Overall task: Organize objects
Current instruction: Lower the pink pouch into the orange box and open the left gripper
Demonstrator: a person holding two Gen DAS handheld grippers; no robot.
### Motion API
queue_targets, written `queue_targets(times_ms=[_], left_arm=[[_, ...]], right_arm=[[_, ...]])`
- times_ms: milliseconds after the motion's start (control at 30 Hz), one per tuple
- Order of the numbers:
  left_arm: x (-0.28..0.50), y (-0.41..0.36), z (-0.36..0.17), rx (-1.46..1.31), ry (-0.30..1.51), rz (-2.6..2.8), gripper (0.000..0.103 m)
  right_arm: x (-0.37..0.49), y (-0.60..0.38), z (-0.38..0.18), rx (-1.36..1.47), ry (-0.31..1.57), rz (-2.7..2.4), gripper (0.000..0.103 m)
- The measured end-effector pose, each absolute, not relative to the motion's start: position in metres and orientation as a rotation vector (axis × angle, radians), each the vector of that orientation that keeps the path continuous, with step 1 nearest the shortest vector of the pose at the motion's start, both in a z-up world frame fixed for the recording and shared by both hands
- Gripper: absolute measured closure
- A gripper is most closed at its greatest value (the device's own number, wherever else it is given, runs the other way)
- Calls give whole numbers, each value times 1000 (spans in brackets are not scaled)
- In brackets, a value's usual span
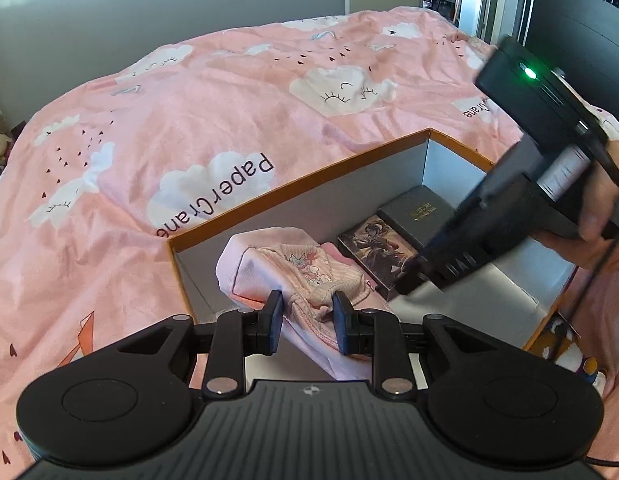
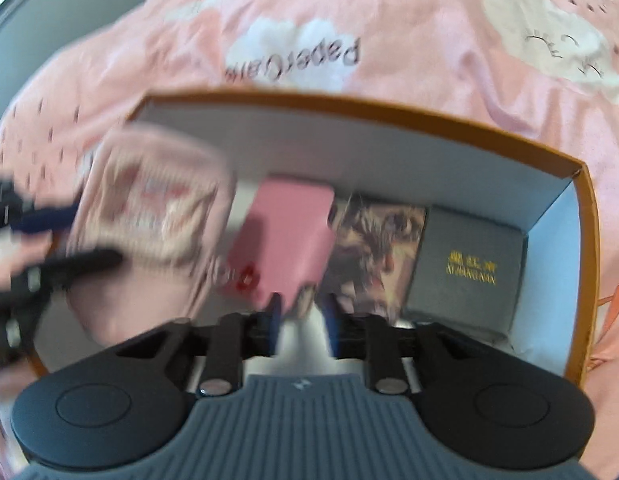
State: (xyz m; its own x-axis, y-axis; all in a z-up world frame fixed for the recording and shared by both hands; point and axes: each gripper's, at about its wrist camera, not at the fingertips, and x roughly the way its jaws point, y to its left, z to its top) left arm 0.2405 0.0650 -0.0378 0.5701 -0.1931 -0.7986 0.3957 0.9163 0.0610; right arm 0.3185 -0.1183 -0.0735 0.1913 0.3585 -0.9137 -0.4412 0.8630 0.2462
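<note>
An open box with an orange rim (image 1: pixel 293 188) and grey inside lies on the bed; it also shows in the right wrist view (image 2: pixel 389 110). My left gripper (image 1: pixel 307 320) is shut on a pink cartoon-print cloth pouch (image 1: pixel 293 272) and holds it over the box's left end; the pouch is blurred in the right wrist view (image 2: pixel 149 208). My right gripper (image 2: pixel 301 320) reaches into the box, its jaws slightly apart around the lower edge of a pink box (image 2: pixel 285 232). An illustrated box (image 2: pixel 373 248) and a dark grey box with gold lettering (image 2: pixel 465 272) lie to the right inside.
A pink bedspread with white clouds (image 1: pixel 229 100) covers the bed around the box. A grey wall (image 1: pixel 149 0) stands behind. A colourful item (image 1: pixel 569 344) lies beside the box's right end.
</note>
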Motion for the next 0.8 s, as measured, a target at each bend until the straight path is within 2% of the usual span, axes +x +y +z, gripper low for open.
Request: queue_targets(times_ms=[200,567,800], left_arm=[[258,57,-51,177,921,-415,74],[299,55,-85,90,1023,-430,74],[308,53,-97,223,1130,-403,71]], right_arm=[[305,-124,-71,-133,1237,533,81],[305,-138,-76,-144,1241,518,81],[307,-138,-84,-135,1249,513,80]])
